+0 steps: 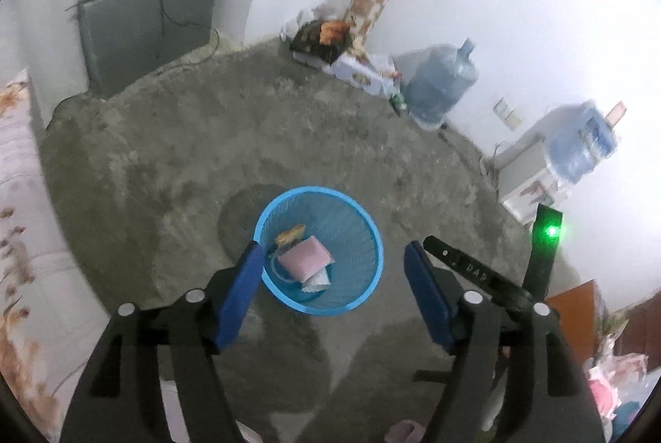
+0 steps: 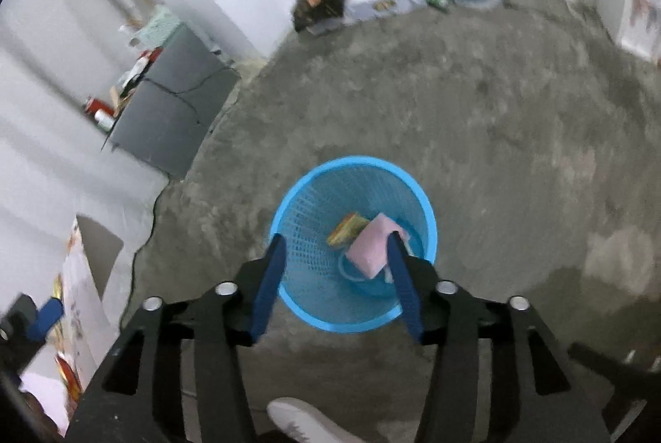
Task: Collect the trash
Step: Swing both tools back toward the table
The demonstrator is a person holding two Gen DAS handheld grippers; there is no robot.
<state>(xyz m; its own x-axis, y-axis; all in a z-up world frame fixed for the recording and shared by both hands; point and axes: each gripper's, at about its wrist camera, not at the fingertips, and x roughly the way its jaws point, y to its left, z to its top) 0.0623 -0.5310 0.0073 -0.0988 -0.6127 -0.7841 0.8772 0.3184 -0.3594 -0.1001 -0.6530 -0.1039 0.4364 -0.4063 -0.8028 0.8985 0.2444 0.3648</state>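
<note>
Both claws are held spread and empty above the blue mesh basket [image 1: 318, 251], which stands on the grey concrete floor [image 1: 248, 137]; the left gripper [image 1: 332, 257] and the right gripper [image 2: 336, 251] are each seen with nothing between the blue fingers. The collected trash lies at the bottom of the basket: a pink packet [image 2: 369, 247] on top, a yellow-green wrapper [image 2: 347, 228] beside it on the far side, and pale scraps beneath. The light basket could be tipped if its near rim were clipped by a finger on a low pass, and the contents spilled. Whether more trash remains on the floor cannot be judged, since the near floor is hidden behind the gripper bodies. The pale scraps are too blurred and covered to be identified
</note>
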